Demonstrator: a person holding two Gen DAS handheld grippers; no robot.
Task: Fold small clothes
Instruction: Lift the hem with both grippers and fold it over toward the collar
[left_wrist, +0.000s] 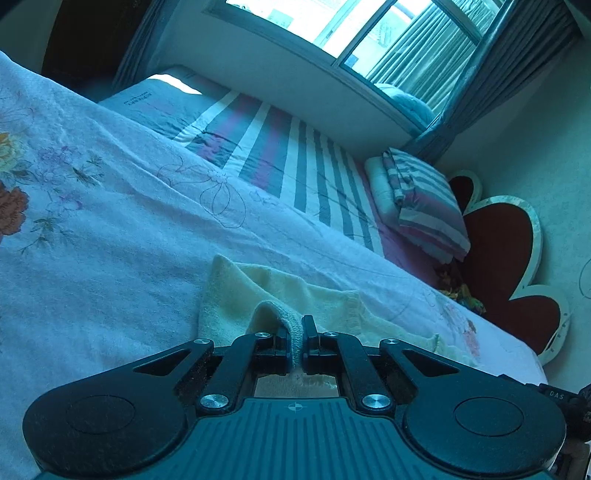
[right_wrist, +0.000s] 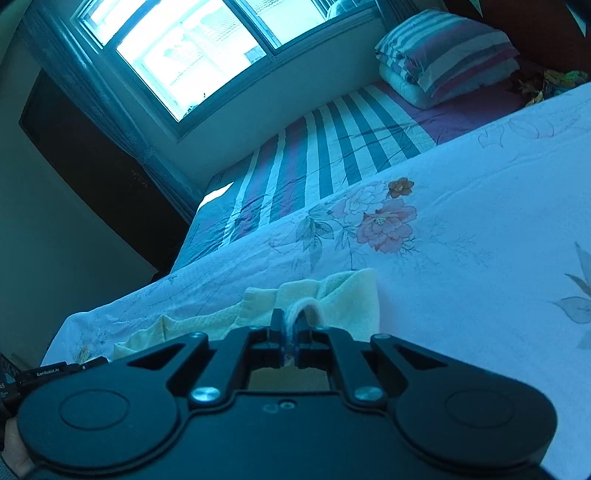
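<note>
A small pale yellow knit garment lies on the white floral bedspread. My left gripper is shut on a ribbed edge of it, and the fabric bunches up between the fingers. In the right wrist view the same yellow garment spreads out ahead. My right gripper is shut on another edge, with a loop of fabric arching over the fingertips. The rest of the garment drapes between the two grippers, partly hidden behind their bodies.
Beyond the bedspread lies a striped sheet with a striped pillow at the head of the bed. A red flower-shaped headboard stands against the wall. A window with curtains is behind the bed. A hand holds the right gripper.
</note>
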